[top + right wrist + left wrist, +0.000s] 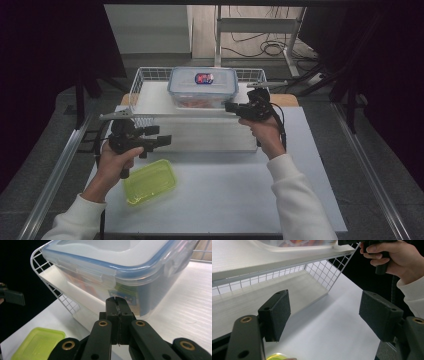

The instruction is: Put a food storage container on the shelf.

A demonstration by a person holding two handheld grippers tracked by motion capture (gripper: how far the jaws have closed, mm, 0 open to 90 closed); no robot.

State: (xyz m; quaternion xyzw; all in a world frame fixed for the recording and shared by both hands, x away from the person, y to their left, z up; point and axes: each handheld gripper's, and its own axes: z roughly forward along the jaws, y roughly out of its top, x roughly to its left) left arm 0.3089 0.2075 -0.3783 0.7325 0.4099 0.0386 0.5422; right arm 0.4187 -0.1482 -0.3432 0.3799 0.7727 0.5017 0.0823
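Observation:
A clear food box with a blue-rimmed lid [202, 86] stands in a white wire rack [136, 85] at the back of the table. My right gripper [228, 106] is shut with nothing in it. Its tips [117, 300] sit just short of the box's front wall [120, 265], level with a label. Left of the rack's front, my left gripper [162, 136] hangs open and empty. Its pads [275, 312] are wide apart above the white tabletop, facing the rack's mesh [322, 270]. A lime-green lidded tub [149, 181] lies on the table below the left hand.
The rack has an upper board and a lower one [287, 290], with mesh between. The white tabletop [225, 195] stretches across the front and right. Metal rails [55, 170] run along both sides; cables [270, 47] lie on the floor behind. The right hand [397, 257] is seen past the left jaws.

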